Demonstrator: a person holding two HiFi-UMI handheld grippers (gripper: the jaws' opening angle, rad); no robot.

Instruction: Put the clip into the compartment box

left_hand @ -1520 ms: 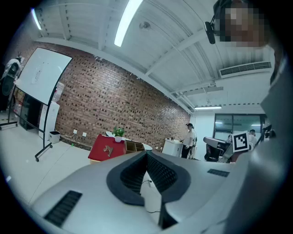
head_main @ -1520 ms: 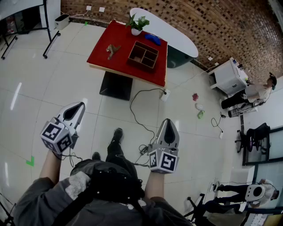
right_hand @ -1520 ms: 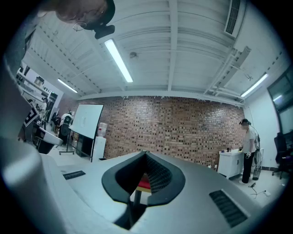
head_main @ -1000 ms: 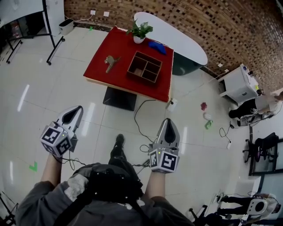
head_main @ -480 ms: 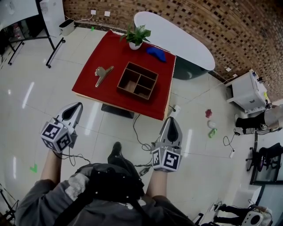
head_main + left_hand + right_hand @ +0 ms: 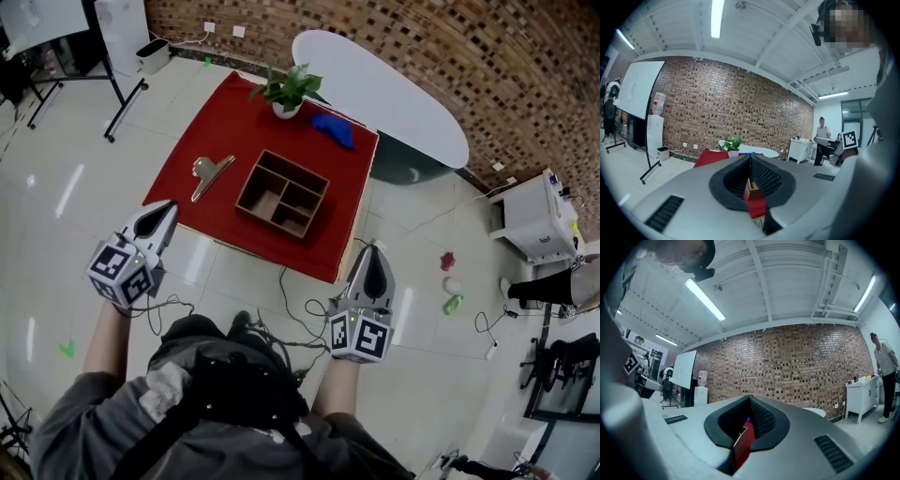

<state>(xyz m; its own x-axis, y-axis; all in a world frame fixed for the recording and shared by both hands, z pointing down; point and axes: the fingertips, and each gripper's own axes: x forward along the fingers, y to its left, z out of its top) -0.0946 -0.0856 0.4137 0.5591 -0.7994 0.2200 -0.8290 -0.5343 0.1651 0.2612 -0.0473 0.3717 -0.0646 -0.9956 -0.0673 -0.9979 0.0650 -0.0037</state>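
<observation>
A metal binder clip (image 6: 208, 172) lies on the left part of the red table (image 6: 220, 122). To its right stands the wooden compartment box (image 6: 282, 194), its cells bare. Both grippers hover over the floor short of the table's near edge. My left gripper (image 6: 165, 209) points toward the clip; its jaws are opening from a nearly shut stand, tips still close, nothing between them. My right gripper (image 6: 372, 251) is shut and holds nothing. In the left gripper view the left gripper (image 6: 750, 158) frames the box (image 6: 751, 191). In the right gripper view the right gripper (image 6: 749, 400) frames the red table (image 6: 746, 440).
A potted plant (image 6: 284, 89) and a blue object (image 6: 334, 128) sit at the table's far side. A white oval table (image 6: 394, 94) stands behind it, before a brick wall. A cable (image 6: 295, 305) trails on the tiled floor, and a white cabinet (image 6: 542, 214) stands at the right.
The person has walked toward the red table, which now looks larger and nearer. Both grippers have come close to its near edge, still pointing forward.
</observation>
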